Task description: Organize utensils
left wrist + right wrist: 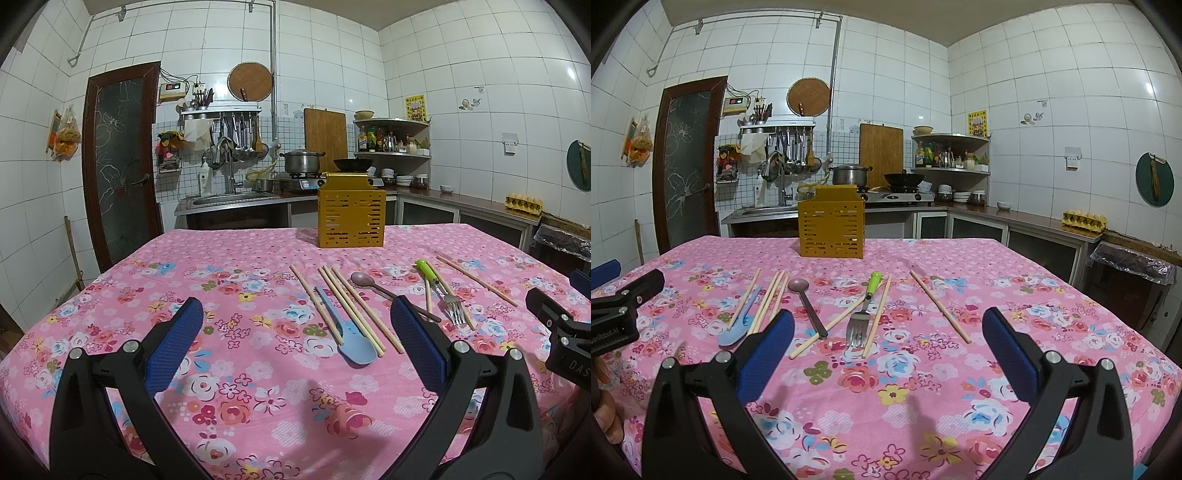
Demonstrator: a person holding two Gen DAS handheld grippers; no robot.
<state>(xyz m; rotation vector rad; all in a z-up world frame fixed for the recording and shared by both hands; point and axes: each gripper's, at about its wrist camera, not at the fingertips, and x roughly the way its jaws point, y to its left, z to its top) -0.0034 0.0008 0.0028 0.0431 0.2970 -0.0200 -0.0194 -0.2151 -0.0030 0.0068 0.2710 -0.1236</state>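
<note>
A yellow slotted utensil holder [351, 214] [831, 225] stands upright at the far side of the table. In front of it lie several wooden chopsticks [351, 306] [940, 306], a blue spoon [351, 339] [737, 328], a brown spoon [384, 290] [809, 302] and a green-handled fork [441, 291] [864, 310]. My left gripper [295, 332] is open above the near cloth, short of the blue spoon. My right gripper [886, 332] is open too, just short of the fork. Neither holds anything.
The table wears a pink floral cloth [240, 369] [905, 387]. Behind it runs a kitchen counter with sink, stove and pots [301, 162]. An egg tray [1084, 219] sits on the right counter, a lined bin [1130, 269] below it. A hand [607, 417] shows at the left edge.
</note>
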